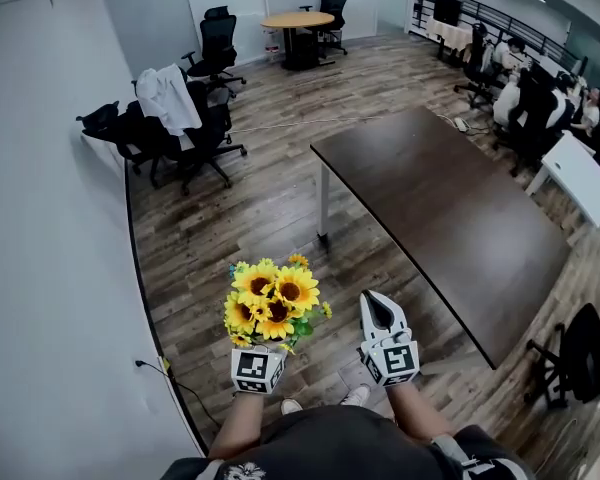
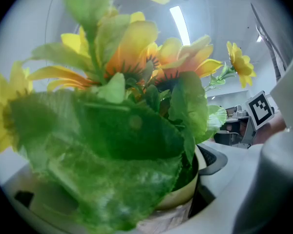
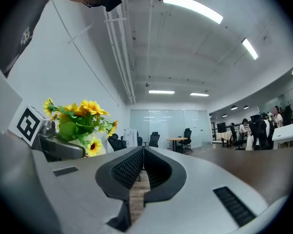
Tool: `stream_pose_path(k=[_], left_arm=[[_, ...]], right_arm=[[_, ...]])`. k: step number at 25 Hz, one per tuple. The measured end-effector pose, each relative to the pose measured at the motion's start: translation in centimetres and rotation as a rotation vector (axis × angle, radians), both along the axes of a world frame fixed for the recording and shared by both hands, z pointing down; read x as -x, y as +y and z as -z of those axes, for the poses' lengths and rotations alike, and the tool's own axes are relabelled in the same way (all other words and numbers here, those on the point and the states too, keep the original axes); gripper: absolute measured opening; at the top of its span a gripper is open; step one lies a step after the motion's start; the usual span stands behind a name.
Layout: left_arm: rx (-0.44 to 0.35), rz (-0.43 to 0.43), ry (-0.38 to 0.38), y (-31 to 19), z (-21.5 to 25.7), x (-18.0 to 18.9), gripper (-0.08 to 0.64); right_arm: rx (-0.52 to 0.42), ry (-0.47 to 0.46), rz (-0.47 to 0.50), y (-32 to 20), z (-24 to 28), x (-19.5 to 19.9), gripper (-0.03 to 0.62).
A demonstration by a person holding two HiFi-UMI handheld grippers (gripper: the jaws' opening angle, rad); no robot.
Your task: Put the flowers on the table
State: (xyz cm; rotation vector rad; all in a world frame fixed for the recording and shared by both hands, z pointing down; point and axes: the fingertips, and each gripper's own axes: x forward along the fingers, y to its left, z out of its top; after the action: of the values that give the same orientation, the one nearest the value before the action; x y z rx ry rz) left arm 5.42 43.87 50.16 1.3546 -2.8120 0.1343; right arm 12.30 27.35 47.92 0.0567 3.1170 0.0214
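Observation:
A bunch of yellow sunflowers point(image 1: 273, 303) in a pale pot is carried in front of the person, over the wood floor. My left gripper point(image 1: 259, 353) is shut on the pot point(image 2: 189, 191), jaws wide around it; green leaves fill the left gripper view and hide the jaw tips. My right gripper point(image 1: 377, 313) is held beside it to the right, shut and empty, pads point(image 3: 136, 165) together. The flowers point(image 3: 80, 118) show at the left of the right gripper view. The long dark brown table point(image 1: 450, 213) stands ahead and to the right, its top bare.
A grey wall point(image 1: 50, 268) runs close along the left. Black office chairs point(image 1: 175, 133), one draped with a white garment, stand ahead left. A round wooden table point(image 1: 298, 20) is far back. People sit at desks at the far right point(image 1: 540, 93). A black chair point(image 1: 580, 353) stands near right.

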Motion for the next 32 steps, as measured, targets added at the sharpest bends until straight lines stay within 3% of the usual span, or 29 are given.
stream_pose_path(k=[4,19,32], left_arm=[[0.01,-0.017,0.004,-5.1,0.7,-0.7,0.554],[0.005,-0.105,0.02,-16.1,0.8,-1.9,0.554],[0.013,-0.219,0.045,-21.7,-0.7,3.2,0.552]], right_arm=[[0.016,0.002,-0.003,-4.9,0.4,-1.1,0.023],[0.026,0.004,-0.06,-15.2,-0.8,-3.4,0.023],[-0.002,0.071,-0.116,-18.1,-2.1,0.8,0.023]])
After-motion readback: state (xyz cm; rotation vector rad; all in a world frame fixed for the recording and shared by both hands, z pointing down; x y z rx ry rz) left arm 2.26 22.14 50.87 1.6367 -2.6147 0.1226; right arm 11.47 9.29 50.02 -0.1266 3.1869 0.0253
